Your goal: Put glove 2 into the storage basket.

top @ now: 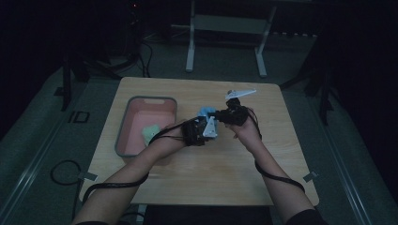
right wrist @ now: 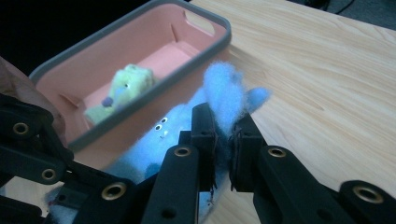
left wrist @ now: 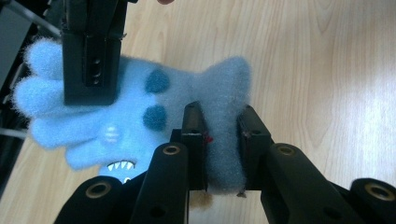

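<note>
While both grippers, left (left wrist: 219, 140) and right (right wrist: 224, 140), clamp the fluffy blue plush toy (left wrist: 140, 112), it looks light and squashy; best pinched at its limbs

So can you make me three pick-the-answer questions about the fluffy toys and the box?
1. Where is the yellow-green toy?
A. inside the pink bin
B. on the floor
C. on the blue toy

2. What colour is the toy held by both hand-held grippers?
A. red
B. blue
C. black

3. How are the left hand-held gripper jaws?
A. wide apart, holding nothing
B. lying on the table
C. shut on the toy

Answers:
1. A, it lies on the bin's pink floor.
2. B, the blue toy is fluffy light blue with darker spots.
3. C, fluff is squeezed between the jaws; the right hand-held gripper pinches it too.
</note>
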